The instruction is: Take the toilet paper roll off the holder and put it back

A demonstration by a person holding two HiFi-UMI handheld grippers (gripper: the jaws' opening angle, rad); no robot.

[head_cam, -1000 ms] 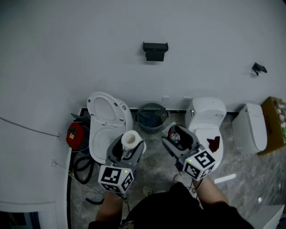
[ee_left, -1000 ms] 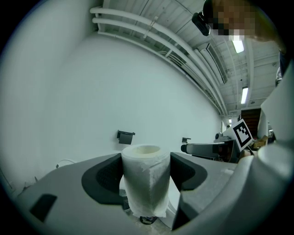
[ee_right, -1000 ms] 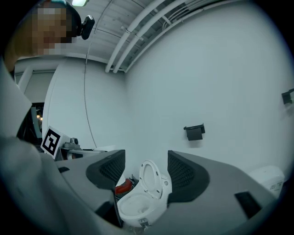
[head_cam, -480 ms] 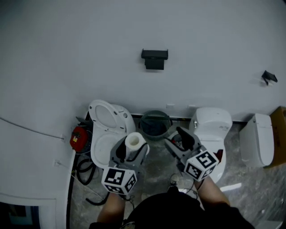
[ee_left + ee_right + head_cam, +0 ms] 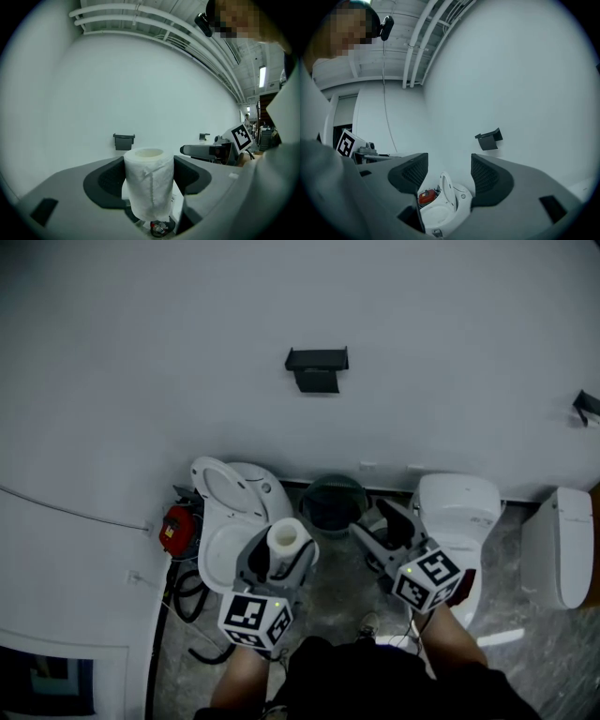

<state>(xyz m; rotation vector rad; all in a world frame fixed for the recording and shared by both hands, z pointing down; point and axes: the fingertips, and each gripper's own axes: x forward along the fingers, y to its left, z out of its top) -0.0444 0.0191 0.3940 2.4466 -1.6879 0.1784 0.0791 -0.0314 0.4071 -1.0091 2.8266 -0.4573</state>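
Note:
A white toilet paper roll (image 5: 286, 538) stands upright between the jaws of my left gripper (image 5: 279, 557), which is shut on it. In the left gripper view the roll (image 5: 149, 186) fills the gap of the left gripper (image 5: 149, 176), both pads against its sides. The black holder (image 5: 317, 367) is mounted on the white wall ahead, empty, also seen as the holder (image 5: 123, 140) and the holder (image 5: 489, 139). My right gripper (image 5: 377, 524) is held beside the left one, open and empty; through the right gripper (image 5: 445, 173) I see only the floor.
Below the grippers are an open white toilet (image 5: 225, 521), a dark round bin (image 5: 333, 502), a second white toilet (image 5: 461, 507) and a red object (image 5: 174, 529) with cables by the wall. Another white fixture (image 5: 558, 545) stands at far right.
Both grippers and the view have shifted along the wall; the toilets and right-hand fixtures have slid rightward in the picture. The roll stays gripped in the left jaws; the right jaws stay open.

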